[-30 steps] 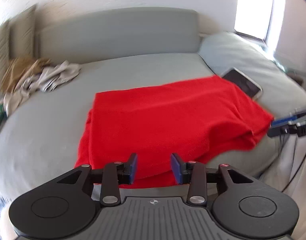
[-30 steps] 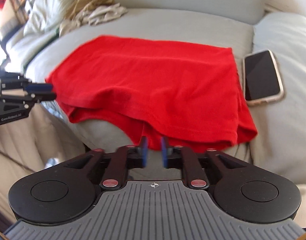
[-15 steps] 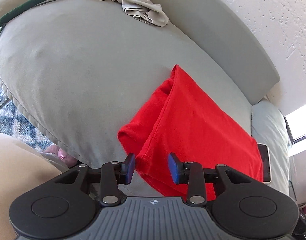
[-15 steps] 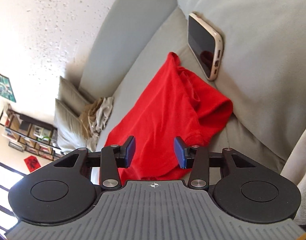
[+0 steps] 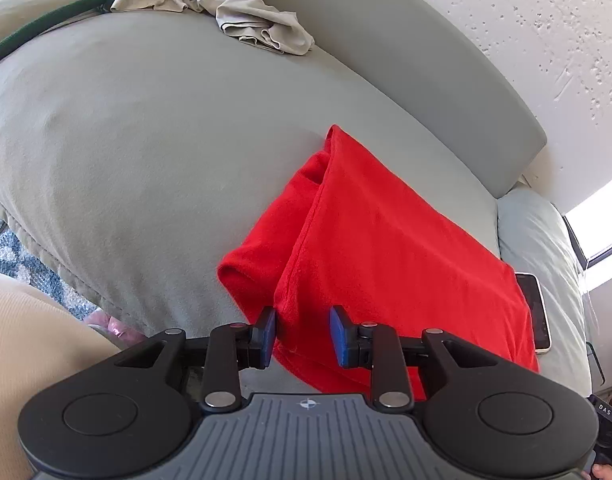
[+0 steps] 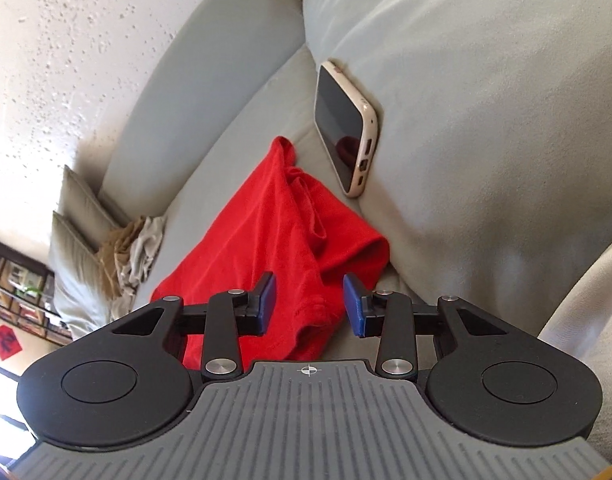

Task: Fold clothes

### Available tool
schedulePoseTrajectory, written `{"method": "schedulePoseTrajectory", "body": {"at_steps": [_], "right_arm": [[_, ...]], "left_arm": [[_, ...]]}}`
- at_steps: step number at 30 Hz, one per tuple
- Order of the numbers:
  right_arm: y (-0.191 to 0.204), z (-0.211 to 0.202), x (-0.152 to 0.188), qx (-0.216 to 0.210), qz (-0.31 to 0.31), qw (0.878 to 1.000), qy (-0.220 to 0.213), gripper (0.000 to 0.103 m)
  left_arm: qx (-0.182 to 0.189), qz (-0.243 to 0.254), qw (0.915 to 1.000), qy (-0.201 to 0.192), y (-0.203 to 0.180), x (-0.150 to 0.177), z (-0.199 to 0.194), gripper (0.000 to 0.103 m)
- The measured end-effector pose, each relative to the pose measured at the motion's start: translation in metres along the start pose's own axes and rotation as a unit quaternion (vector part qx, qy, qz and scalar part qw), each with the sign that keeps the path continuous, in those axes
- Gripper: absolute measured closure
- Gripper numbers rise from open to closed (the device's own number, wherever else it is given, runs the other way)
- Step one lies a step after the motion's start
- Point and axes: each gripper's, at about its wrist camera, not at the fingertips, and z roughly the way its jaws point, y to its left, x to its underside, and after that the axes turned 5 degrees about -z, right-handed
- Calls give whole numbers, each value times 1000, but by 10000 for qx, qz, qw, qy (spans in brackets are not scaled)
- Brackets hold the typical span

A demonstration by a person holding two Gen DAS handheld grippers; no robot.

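**K:** Left wrist view: left gripper (image 5: 302, 330) jaws spread wide, nothing between the pads. Near corner of the red garment (image 5: 389, 248) sits in the gap, left blue pad just beside its edge. Can't tell if it touches.

**M:** Where's the garment lying?

**K:** Flat on the grey sofa seat (image 5: 126, 152), folded over itself, an under layer poking out on its left side. Far side reaches a phone (image 5: 535, 312), which it partly covers in this view.

**M:** Right side?

**K:** Right gripper (image 6: 309, 304) also wide apart, holding nothing. Red garment (image 6: 266, 240) end runs up between the blue pads; a hem fold and a bunched lobe sit toward the right pad. Phone (image 6: 343, 124) leans screen-out against the armrest cushion (image 6: 485, 120), just beyond the cloth.

**M:** Anything else on the sofa?

**K:** Crumpled beige clothes (image 5: 242, 12) at the far end, well apart from the red one. Green strap (image 5: 46, 28) next to them. Throw pillows (image 6: 78, 220) behind that pile in the right view.
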Motion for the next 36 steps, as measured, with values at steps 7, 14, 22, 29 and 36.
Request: {"method": "schedulePoseTrajectory", "body": {"at_steps": [7,14,22,29,36], "right_arm": [[13,16,5,337,-471,9981,208,90],[53,-4,2,652,-1309,9890,-205,94],[69,-22,-43,581,-250,9976,-269,95],[57,-24,-38,814,-185,9964,-136,96],[35,-11,-25,1156,-97,9931,190,97]], "left_arm": [[-165,96,9998,28,-2,0,0,100],[93,-98,9999,1,-11,-25,-28,101],[887,-1355,9867,122,-4,-65,-46,101],[358,-1385,9874,675,11,-43,-25,101],[-362,-896,9918,837,12,-33,-11,100]]}}
